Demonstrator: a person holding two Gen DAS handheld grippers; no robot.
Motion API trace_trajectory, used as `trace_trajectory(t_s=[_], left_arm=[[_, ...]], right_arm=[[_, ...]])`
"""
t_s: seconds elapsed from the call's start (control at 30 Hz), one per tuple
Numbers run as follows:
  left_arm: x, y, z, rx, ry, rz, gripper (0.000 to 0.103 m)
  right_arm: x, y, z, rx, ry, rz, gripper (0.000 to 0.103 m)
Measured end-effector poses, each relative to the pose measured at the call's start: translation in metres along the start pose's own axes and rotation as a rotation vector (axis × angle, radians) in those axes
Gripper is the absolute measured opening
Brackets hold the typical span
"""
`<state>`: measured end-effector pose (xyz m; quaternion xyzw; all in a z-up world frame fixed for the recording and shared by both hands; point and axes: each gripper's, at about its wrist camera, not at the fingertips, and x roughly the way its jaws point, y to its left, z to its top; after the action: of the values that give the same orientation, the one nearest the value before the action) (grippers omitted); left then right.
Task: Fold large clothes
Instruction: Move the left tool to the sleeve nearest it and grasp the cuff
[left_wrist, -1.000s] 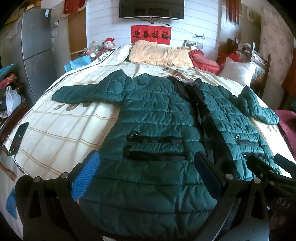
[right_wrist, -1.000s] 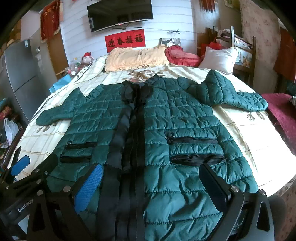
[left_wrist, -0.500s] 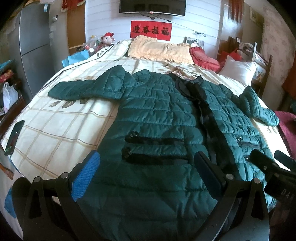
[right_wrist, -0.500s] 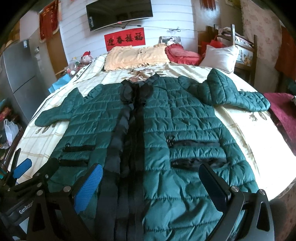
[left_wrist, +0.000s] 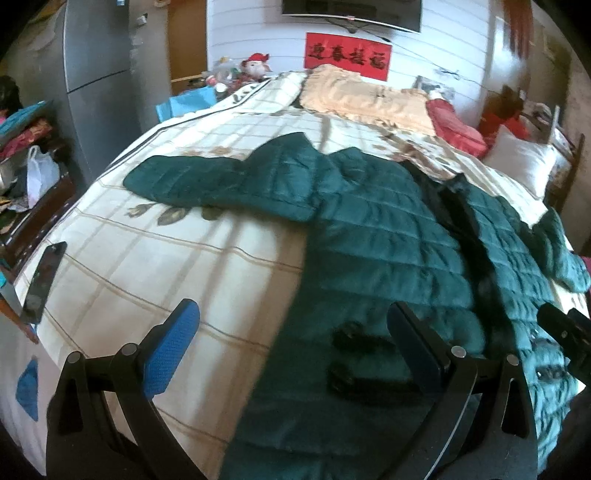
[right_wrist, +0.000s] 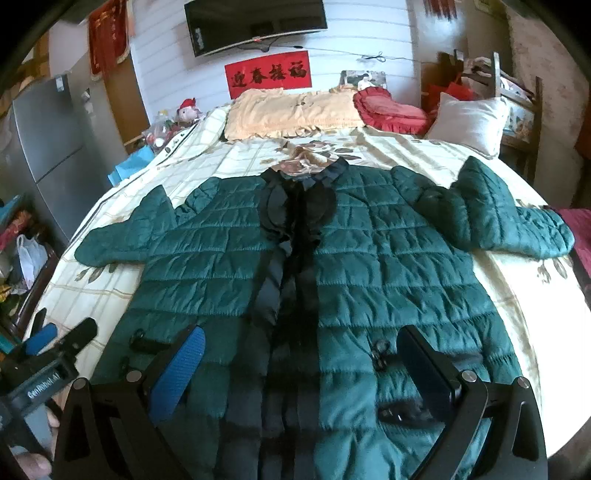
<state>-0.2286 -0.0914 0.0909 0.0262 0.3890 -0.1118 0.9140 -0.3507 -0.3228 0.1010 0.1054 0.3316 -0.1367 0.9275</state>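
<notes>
A dark green quilted coat (right_wrist: 369, 266) with a black front placket lies flat, front up, on the bed, both sleeves spread out; it also shows in the left wrist view (left_wrist: 388, 236). My left gripper (left_wrist: 291, 343) is open and empty, above the coat's left hem edge and the bedspread. Its left sleeve (left_wrist: 207, 181) stretches out ahead. My right gripper (right_wrist: 301, 363) is open and empty over the lower front of the coat, near the pockets. The left gripper also shows in the right wrist view (right_wrist: 44, 354) at the lower left.
The cream checked bedspread (left_wrist: 147, 266) covers the bed. Pillows (right_wrist: 291, 110) and a red cushion (right_wrist: 391, 110) lie at the head. A white pillow (right_wrist: 469, 122) sits at the right. A dark phone (left_wrist: 44, 280) lies at the bed's left edge. A grey fridge (left_wrist: 96, 74) stands left.
My left gripper has swung left and forward, now over the coat's left edge and bare bedspread. My right gripper has moved forward up the coat. Both stay open.
</notes>
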Motion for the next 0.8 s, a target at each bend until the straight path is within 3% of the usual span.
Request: trace_trajectory(t_s=[0.53,0.8], left_arm=[[0.047,0.050,0.029,-0.051,0.076,0.078,0.102],[0.079,0.114,0.065,-0.132,0.101,0.112,0.102]], right_arm=[[0.052,0.007,0.018,0.024,0.092,0.024,0.103],[0.070,0.015,0.039,0.005,0.111,0.027,0.103]])
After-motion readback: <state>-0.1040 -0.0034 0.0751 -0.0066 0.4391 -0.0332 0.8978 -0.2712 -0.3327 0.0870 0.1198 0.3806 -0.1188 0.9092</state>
